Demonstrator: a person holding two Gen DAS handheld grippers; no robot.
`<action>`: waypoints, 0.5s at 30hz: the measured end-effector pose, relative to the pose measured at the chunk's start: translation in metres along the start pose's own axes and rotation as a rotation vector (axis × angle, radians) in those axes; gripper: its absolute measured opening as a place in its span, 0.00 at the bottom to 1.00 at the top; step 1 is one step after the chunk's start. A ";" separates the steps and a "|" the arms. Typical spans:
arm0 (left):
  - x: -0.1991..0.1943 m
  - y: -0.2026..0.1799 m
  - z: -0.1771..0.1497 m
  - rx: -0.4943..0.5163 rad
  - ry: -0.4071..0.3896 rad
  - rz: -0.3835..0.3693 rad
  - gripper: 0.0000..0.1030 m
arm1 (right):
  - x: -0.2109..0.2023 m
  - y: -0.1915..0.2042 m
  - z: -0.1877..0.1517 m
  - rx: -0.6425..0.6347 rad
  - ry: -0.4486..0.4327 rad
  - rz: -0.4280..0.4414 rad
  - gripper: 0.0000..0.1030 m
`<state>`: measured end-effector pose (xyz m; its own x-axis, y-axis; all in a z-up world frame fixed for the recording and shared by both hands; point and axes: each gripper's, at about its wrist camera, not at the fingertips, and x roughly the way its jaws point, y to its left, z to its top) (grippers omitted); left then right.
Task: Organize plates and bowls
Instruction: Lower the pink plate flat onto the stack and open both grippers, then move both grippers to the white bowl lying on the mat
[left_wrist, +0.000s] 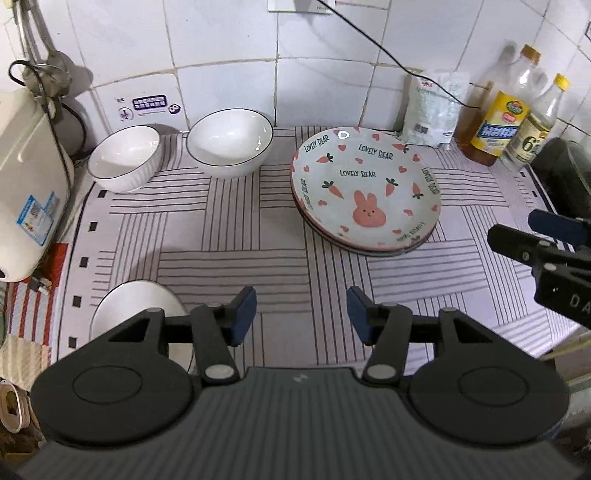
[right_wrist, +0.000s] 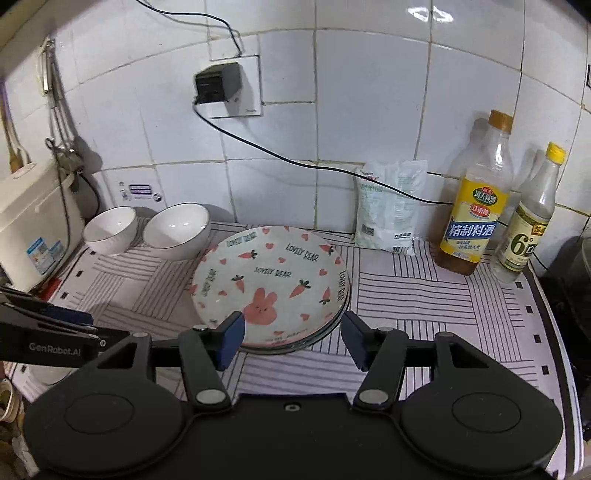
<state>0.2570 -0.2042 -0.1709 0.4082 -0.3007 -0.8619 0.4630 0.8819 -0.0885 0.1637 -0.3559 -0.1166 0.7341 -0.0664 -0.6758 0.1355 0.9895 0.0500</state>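
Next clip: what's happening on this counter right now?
A person holds a claw in each hand over a striped mat, sorting dishes. Both the left claw and the right claw are open and empty. A stack of rabbit-and-carrot patterned plates sits mid-mat. Two white dark-rimmed bowls stand side by side at the tiled wall, and a third white bowl sits near the mat's front edge, partly hidden by the left claw.

My left black two-finger gripper (left_wrist: 301, 314) tilts steeply downward, jaws apart, gripping nothing. My right black two-finger gripper (right_wrist: 293, 341) matches it, empty.
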 end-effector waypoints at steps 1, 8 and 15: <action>-0.007 0.002 -0.003 -0.004 -0.014 0.005 0.53 | -0.006 0.003 -0.001 -0.003 0.000 0.008 0.61; -0.047 0.021 -0.023 -0.041 -0.082 -0.006 0.59 | -0.039 0.024 -0.008 0.001 0.005 0.059 0.62; -0.052 0.035 -0.043 -0.042 -0.103 0.053 0.85 | -0.049 0.030 -0.021 0.013 0.023 0.086 0.69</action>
<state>0.2181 -0.1416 -0.1503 0.5110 -0.2871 -0.8102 0.4062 0.9114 -0.0668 0.1178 -0.3206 -0.0968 0.7280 0.0221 -0.6853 0.0810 0.9897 0.1179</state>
